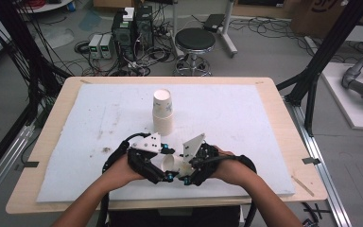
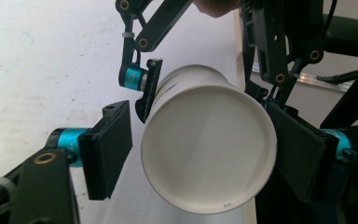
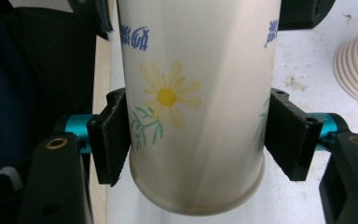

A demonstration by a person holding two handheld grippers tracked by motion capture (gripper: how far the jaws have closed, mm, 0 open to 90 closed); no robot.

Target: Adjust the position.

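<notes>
A paper cup (image 1: 174,164) is being held sideways between both tongs, low over the near edge of the worktop (image 1: 264,90).

It is being clamped by the right tongs (image 3: 196,140); the left tongs (image 2: 214,154) are standing apart around its open mouth, one pad off the rim. Thin walls are being risked: too hard a squeeze could crush it. Both hands are being kept close together, wrists turned inward, with the cup stack (image 1: 162,112) well behind.

A smooth matt paper cup (image 3: 193,102) over rough white foam sheet (image 1: 246,118) on wood table (image 1: 276,101).
</notes>
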